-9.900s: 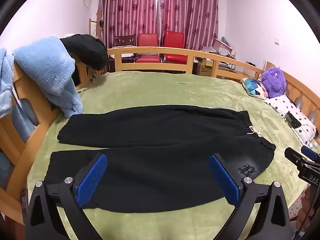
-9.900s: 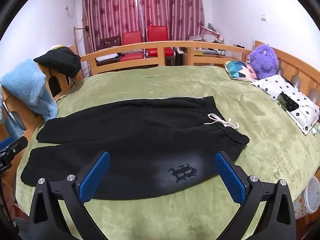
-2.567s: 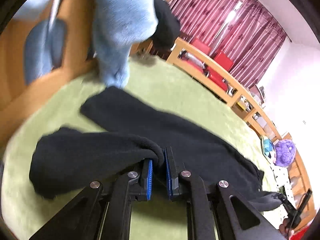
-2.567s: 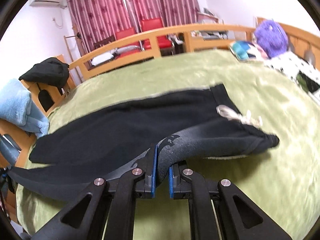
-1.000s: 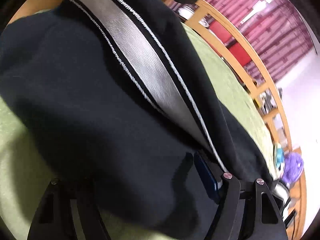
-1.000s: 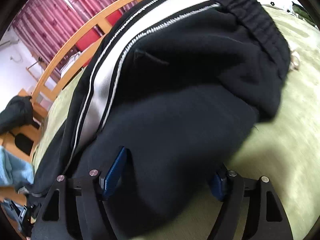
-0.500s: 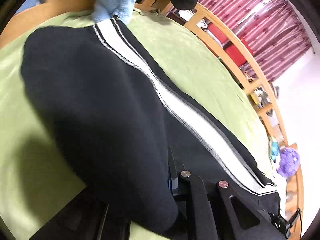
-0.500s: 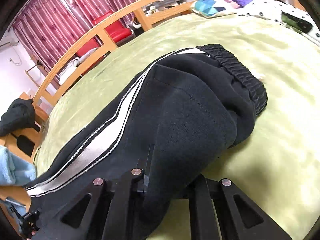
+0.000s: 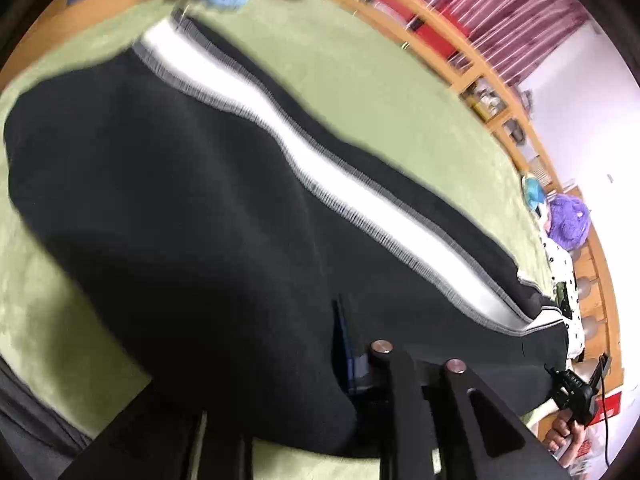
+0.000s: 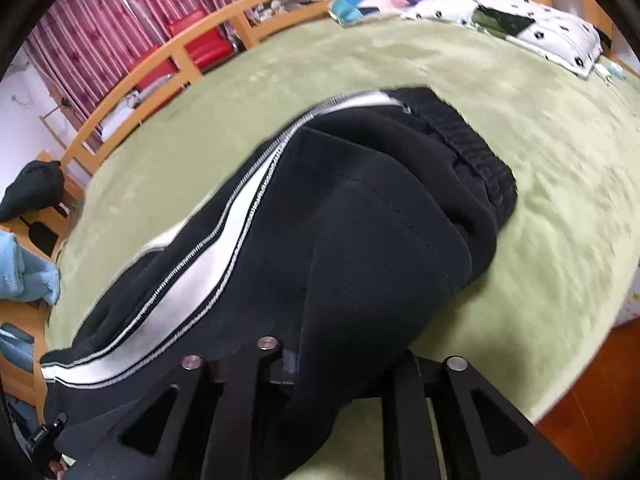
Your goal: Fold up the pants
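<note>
The black pants (image 9: 168, 184) lie lengthwise on the green bed, one leg laid over the other, so the white side stripe (image 9: 304, 176) with grey stitched edges faces up. Seen from my right, the ribbed elastic waistband (image 10: 476, 152) sits at the far end, and thick fleece bunches close to me.

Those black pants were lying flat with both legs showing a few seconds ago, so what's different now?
The pants have been folded lengthwise: the near leg was pinched by both grippers, lifted and carried over the far one, so the white side stripe now faces up. The left gripper and right gripper appear to remain shut on the fabric's near edge. The green blanket, the pillow and the purple toy have not moved.
</note>
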Demonstrator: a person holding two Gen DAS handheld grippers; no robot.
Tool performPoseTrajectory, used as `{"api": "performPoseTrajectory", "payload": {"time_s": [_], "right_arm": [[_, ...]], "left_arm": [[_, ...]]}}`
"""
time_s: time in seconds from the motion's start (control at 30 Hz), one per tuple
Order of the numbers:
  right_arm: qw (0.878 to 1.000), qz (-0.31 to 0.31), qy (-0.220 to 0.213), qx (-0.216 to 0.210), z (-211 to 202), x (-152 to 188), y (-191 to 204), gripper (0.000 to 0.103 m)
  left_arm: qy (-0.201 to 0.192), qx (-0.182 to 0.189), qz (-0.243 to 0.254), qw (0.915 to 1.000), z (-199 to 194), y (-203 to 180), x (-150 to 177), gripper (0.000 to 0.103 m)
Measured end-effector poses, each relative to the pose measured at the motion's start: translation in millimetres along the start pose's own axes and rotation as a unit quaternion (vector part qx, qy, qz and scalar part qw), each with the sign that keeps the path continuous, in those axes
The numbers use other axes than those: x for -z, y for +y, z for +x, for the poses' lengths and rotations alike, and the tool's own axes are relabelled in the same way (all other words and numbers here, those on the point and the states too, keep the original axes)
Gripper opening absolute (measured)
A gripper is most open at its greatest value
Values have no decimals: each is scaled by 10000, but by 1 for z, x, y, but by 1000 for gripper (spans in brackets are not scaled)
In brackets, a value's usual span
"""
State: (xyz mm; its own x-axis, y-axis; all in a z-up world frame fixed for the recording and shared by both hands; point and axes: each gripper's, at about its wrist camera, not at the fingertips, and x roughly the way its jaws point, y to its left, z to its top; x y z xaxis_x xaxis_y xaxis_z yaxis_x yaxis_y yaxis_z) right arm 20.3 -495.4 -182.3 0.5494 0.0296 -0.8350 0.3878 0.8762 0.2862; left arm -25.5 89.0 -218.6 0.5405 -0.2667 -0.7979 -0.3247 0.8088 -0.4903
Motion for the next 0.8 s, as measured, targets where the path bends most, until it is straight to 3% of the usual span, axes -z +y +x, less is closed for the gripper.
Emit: {"api": "performPoseTrajectory", "payload": {"time_s": [0.03,0.13,0.23,0.37,0.5,0.6,0.77,0.8], "right_arm": [[9998,7,136,108,2,1,2,32],[9988,-298,31,390,-11,11,10,38],[9964,-504,-169,668,-33,25,14,44],[9954,-450,-421,731,-58,32,17,44],[9964,-241,-560,589,-71,37,28,44],[9968,-250,-499,564,-72,42,44,44],[9977,-268,-421,463,-67,50,69,44],[9979,-263,-384,448,-65,52,73,44]], "left_arm": [[106,9,-115,9999,1,5,-2,29],[112,61,-11,9999,-17,11,7,40],[-214,11,155,9996,-44,24,7,53],[-731,-448,-10,9963,-68,58,-15,54],[-909,-793,-430,9918,-68,97,-45,54],[-882,-836,-920,9883,-46,116,-63,54],[-966,-634,-1282,9850,-23,128,-75,52],[-1030,-653,-1294,9841,-23,127,-77,46]]}}
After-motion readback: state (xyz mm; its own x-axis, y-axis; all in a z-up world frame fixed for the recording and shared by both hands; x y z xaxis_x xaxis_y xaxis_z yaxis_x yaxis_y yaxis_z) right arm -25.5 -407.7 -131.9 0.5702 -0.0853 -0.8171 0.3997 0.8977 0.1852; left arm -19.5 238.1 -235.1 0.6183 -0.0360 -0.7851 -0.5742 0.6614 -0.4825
